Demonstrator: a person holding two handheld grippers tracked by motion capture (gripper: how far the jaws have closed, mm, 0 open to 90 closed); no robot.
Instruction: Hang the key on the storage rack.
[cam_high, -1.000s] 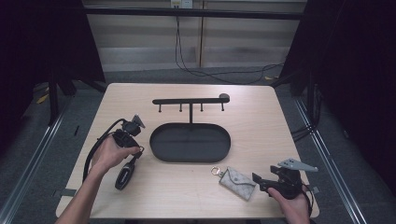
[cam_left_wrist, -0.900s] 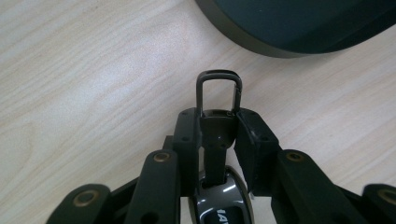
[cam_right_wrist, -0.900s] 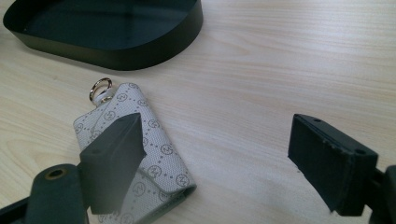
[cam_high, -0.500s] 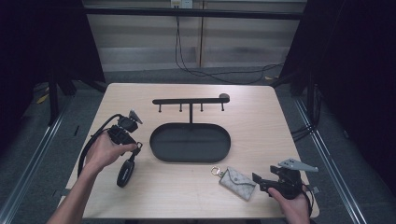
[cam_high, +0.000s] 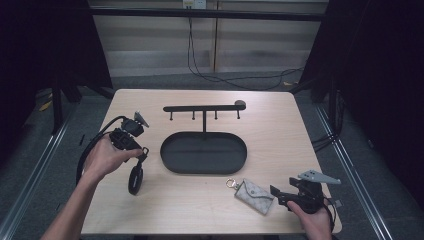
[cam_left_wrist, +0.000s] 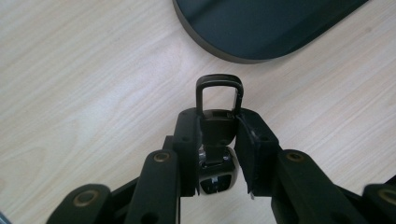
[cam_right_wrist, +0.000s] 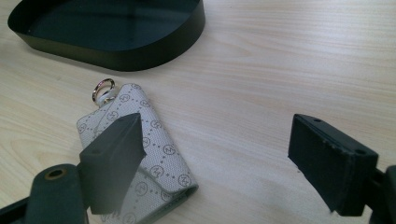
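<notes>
Left tongs clamp a black key fob; high view hides the grip. Right tongs gape wide, empty, beside grey key pouch on counter.

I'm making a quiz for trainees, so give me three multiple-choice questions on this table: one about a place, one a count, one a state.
1. Where does the pouch lie?
A. in the tray
B. on the table, nearer the person than the tray
C. on the rack

2. How many pegs hang from the rack?
A. two
B. four
C. six

3. How do the right gripper's jaws stand?
A. open
B. shut on the pouch
C. shut on a key

Answers: 1 B, bare wood lies between pouch and tray. 2 B, the high view shows four. 3 A, a wide gap.
</notes>
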